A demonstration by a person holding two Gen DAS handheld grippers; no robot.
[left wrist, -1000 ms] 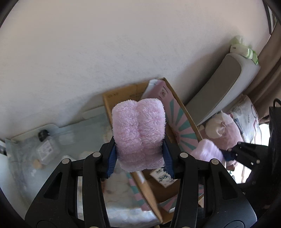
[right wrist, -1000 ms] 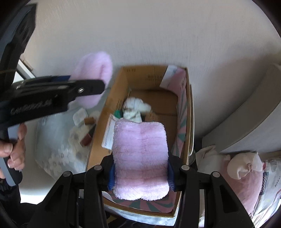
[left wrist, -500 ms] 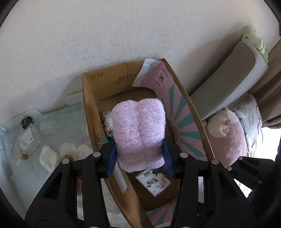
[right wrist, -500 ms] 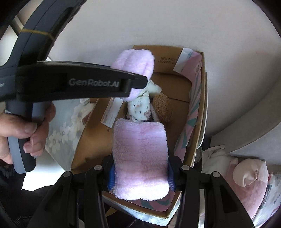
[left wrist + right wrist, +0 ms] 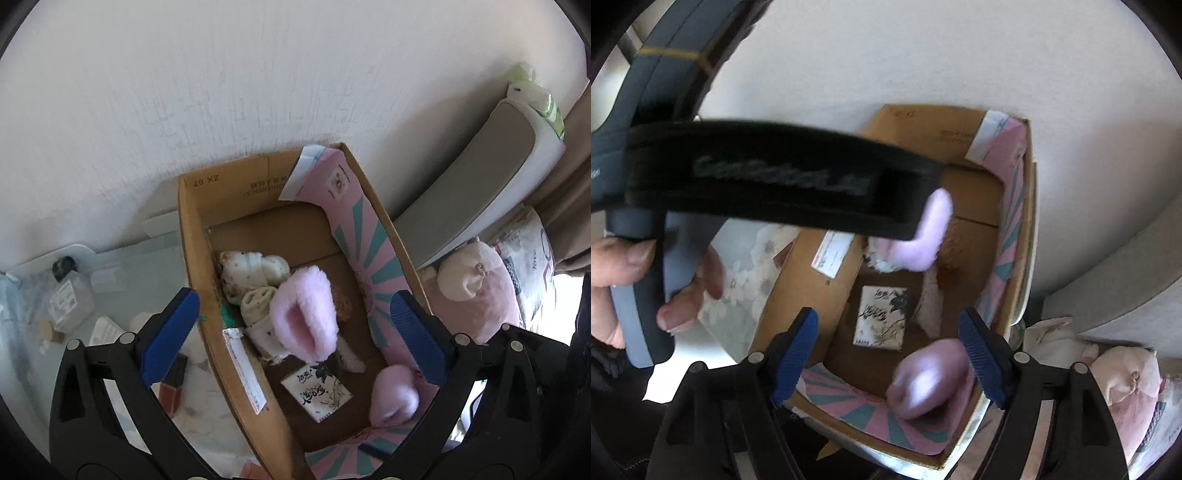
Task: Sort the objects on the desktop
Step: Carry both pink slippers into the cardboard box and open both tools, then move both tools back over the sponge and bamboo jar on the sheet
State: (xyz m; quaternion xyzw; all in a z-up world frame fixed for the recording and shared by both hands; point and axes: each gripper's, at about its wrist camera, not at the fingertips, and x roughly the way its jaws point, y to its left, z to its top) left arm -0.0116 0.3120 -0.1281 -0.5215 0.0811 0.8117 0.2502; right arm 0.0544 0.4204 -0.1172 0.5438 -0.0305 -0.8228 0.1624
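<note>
A cardboard box [image 5: 192, 236] stands against the wall; it also shows in the right wrist view [image 5: 798, 280]. Two pink fluffy slippers are inside it. One slipper [image 5: 304, 314] lies on rolled cream cloths [image 5: 255, 267]; the right wrist view shows it [image 5: 923, 236] partly behind the left gripper's body. The other slipper [image 5: 393, 395] is blurred near the box's near right corner [image 5: 927, 380]. My left gripper [image 5: 295, 336] is open and empty above the box. My right gripper [image 5: 890, 354] is open and empty above the box too.
A tissue pack [image 5: 317, 391] and a brown plush [image 5: 955, 245] lie in the box. A floral cloth [image 5: 122, 273] with a small bottle [image 5: 66, 295] and small items covers the table left of the box. A pink plush [image 5: 476, 291] and a grey cushion [image 5: 476, 173] sit to the right.
Both grippers opened and let go of their slippers. The slippers dropped into the box. Both grippers moved further over the box.
</note>
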